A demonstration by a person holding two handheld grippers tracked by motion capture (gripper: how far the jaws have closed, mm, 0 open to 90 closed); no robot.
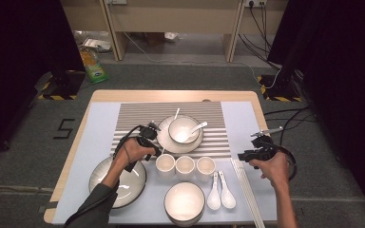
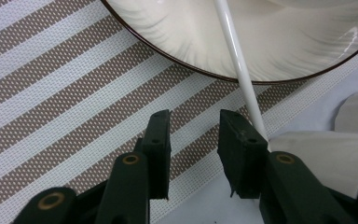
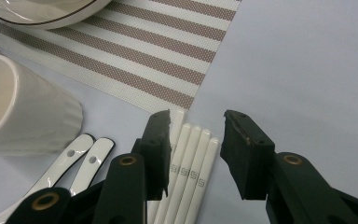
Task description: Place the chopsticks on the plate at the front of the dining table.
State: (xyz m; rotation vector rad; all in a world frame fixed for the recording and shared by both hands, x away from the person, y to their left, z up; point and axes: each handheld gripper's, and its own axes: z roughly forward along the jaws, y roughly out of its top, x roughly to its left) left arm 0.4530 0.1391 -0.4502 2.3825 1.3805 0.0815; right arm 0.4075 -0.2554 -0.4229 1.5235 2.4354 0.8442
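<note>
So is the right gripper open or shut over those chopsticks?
Open. The right gripper shows a clear gap between its jaws, with the white chopsticks lying on the table below, ungripped.

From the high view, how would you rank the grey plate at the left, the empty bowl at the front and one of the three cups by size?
1. Grey plate, partly hidden by the arm
2. Empty bowl
3. Cup; all three cups look alike

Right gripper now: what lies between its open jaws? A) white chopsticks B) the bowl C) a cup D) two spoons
A: in the right gripper view the right gripper is open above the white chopsticks; the spoons and a cup lie off to the side.
</note>
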